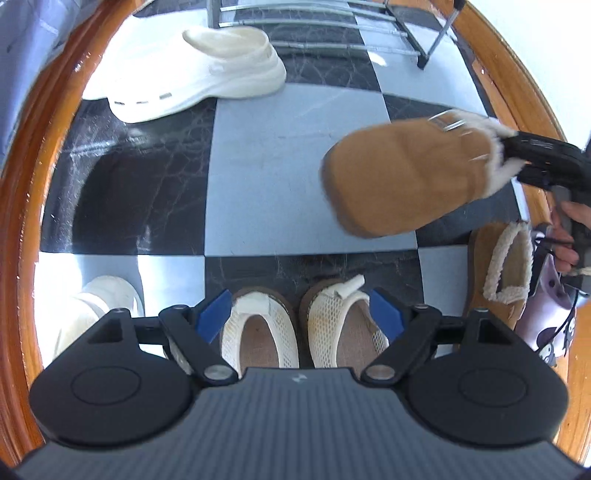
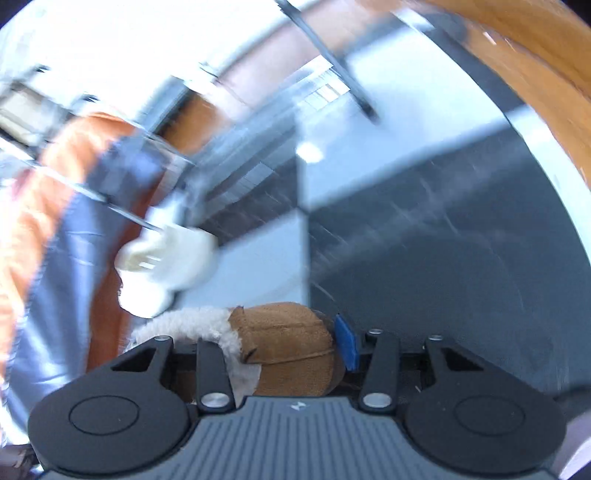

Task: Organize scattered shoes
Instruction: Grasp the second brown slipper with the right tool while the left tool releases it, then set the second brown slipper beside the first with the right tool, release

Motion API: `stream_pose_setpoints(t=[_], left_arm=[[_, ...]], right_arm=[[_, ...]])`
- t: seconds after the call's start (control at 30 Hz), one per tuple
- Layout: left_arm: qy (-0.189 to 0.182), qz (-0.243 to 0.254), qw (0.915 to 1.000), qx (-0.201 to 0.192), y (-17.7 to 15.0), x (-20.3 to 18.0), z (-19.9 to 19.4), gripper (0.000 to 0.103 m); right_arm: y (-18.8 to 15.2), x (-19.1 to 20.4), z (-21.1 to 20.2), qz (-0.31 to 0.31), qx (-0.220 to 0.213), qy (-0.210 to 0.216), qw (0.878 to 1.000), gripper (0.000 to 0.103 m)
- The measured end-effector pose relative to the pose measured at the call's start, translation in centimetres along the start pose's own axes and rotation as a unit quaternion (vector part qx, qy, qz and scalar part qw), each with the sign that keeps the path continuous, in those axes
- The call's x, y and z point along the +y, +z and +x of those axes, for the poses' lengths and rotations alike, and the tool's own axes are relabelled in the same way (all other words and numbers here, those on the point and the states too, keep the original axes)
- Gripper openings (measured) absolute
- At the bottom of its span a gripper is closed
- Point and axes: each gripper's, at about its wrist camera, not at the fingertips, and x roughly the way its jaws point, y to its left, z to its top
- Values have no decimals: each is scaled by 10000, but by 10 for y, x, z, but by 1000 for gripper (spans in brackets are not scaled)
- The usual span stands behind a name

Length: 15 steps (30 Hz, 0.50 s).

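Gripping a tan fleece-lined slipper (image 1: 406,177) by its soft collar, the right gripper (image 2: 280,350) carries it above the checkered floor (image 1: 258,155), right of centre; light and floppy, it likely sags. The left gripper (image 1: 301,314) stands open astride two mesh slippers (image 1: 303,332) at the near edge.

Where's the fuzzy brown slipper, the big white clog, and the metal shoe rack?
Fuzzy brown slipper (image 1: 406,173), left wrist view, on its tan upper.
Big white clog (image 1: 207,77), left wrist view, on its side wall.
Metal shoe rack (image 1: 314,24), left wrist view, on a bar.
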Motion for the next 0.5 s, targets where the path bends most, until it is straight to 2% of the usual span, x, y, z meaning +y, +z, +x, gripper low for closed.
stream_pose_setpoints(t=[0.13, 0.23, 0.3, 0.33, 0.4, 0.43, 0.47, 0.5], left_arm=[[-82, -55, 9999, -42, 3, 5, -16, 82], [-221, -151, 9996, -105, -4, 1, -34, 82], [-507, -42, 9986, -117, -13, -9, -43, 82], [-654, -17, 9978, -72, -19, -14, -45, 82], [-789, 29, 9968, 136, -26, -22, -40, 82], [-854, 56, 9960, 246, -30, -26, -37, 82], [-903, 84, 9952, 366, -32, -29, -32, 82], [-925, 87, 9946, 457, -33, -30, -28, 82]], right_arm=[[25, 30, -25, -1125, 54, 135, 9935, 45], [30, 47, -25, -2102, 541, 256, 9758, 46], [17, 52, -17, -2444, 891, 241, 9653, 46], [8, 55, -7, -2562, 1197, 96, 9591, 47], [-19, 63, 20, -3024, 1903, -335, 9334, 49], [-34, 69, 33, -3364, 2150, -665, 9144, 52], [-49, 74, 46, -3639, 2355, -1072, 8948, 55], [-58, 78, 51, -3743, 2418, -1311, 8856, 57]])
